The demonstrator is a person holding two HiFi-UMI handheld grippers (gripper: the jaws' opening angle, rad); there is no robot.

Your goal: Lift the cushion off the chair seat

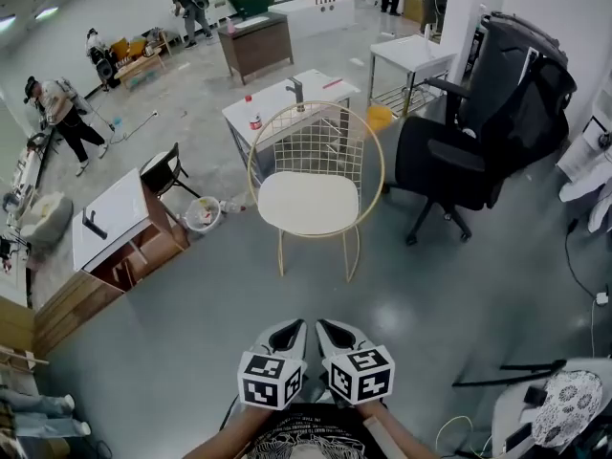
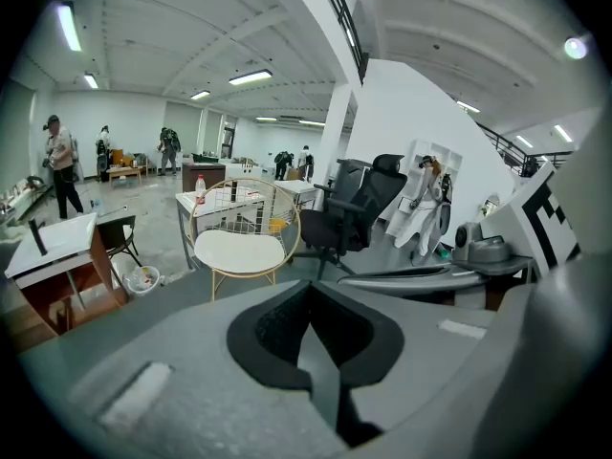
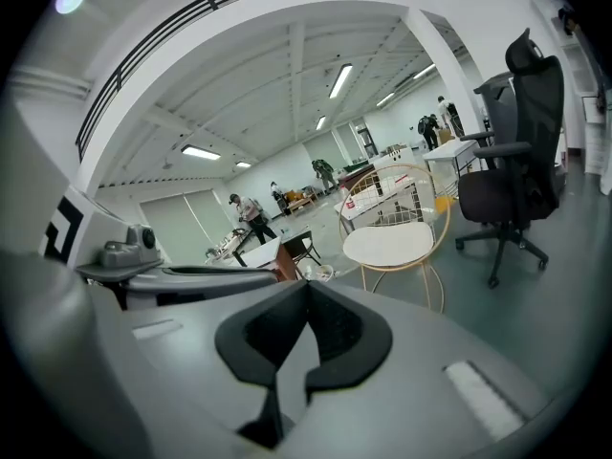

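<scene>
A round white cushion lies on the seat of a gold wire chair in the middle of the head view. My left gripper and right gripper are side by side at the bottom, well short of the chair, both pointing toward it. In the left gripper view the cushion shows beyond the left gripper, whose jaws are shut on nothing. The right gripper is also shut and empty in its own view, with the cushion ahead to the right.
A black office chair stands right of the gold chair. A white table is behind it. A wooden desk and a small bin are at the left. Several people work far back. A white table corner sits bottom right.
</scene>
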